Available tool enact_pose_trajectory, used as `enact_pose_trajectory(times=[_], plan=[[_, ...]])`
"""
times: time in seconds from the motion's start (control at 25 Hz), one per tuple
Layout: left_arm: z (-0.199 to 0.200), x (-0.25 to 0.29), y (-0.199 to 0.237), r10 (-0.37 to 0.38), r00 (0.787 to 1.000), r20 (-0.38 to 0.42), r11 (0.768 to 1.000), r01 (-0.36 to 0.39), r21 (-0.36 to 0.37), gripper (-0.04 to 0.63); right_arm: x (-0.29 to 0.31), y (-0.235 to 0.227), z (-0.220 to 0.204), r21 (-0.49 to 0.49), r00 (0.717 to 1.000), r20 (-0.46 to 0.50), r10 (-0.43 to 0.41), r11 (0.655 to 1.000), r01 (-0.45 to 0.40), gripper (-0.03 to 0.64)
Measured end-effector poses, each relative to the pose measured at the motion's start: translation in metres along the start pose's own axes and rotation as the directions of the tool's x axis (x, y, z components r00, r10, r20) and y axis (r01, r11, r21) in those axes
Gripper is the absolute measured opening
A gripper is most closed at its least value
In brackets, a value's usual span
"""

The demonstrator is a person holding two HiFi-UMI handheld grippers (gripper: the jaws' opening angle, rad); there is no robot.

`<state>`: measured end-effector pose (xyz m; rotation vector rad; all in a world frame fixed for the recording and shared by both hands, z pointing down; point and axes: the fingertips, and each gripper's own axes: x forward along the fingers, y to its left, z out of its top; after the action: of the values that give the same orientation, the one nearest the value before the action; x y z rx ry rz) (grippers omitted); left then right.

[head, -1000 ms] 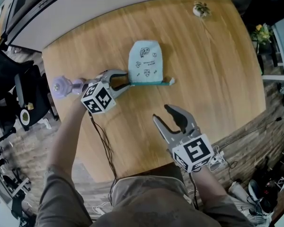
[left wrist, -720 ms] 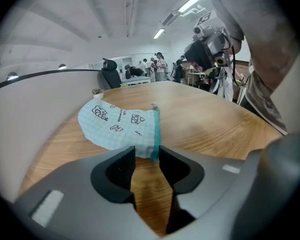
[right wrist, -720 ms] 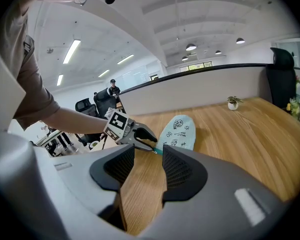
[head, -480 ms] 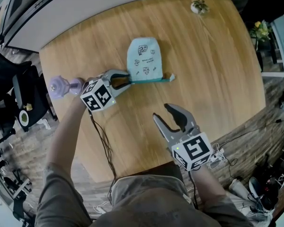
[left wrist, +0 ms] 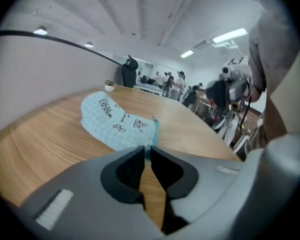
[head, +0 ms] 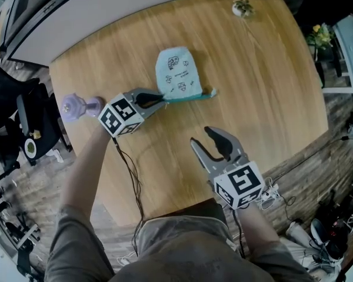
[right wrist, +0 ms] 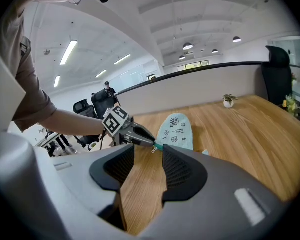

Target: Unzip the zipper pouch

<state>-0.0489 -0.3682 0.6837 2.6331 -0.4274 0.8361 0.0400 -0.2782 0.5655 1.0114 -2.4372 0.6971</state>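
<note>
Wooden table [head: 270,98], pale grain, rounded corners; two things on top.
Pouch [head: 175,74] lies flat near the middle: light blue check cloth with small dark printed figures, rounded end toward the far edge, straight teal zipper edge [head: 188,97] toward the near side, a short tab sticking out at its right end. Small potted plant [head: 242,7] stands upright at the far edge, well apart from the pouch.

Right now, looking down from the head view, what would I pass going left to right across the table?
Purple object → left claw, closing with the pouch's teal corner between its tips → zipper pouch → small potted plant.
</note>
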Motion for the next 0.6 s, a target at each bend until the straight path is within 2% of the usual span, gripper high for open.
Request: enact_pose_trajectory(times=[0.12,0.28,0.6], plan=[[0.022,-0.017,-0.016,-0.004,0.996,0.087,0.993,0.014,-0.114,0.035,-0.011,-0.002,0.011,-0.003,1.0,0.025,-0.014,1.0,0.014,0.186],[0.056,-0.042,-0.041,0.021,0.984,0.178,0.98,0.014,-0.197,0.011,-0.031,-0.001,0.029,-0.017,0.997,0.066,-0.028,0.999,0.029,0.186],[0.115,-0.095,-0.095,0.093,0.958,0.271,0.976,-0.033,-0.217,-0.002,-0.075,0.021,0.058,-0.036,0.991,0.135,-0.016,0.999,0.021,0.184]])
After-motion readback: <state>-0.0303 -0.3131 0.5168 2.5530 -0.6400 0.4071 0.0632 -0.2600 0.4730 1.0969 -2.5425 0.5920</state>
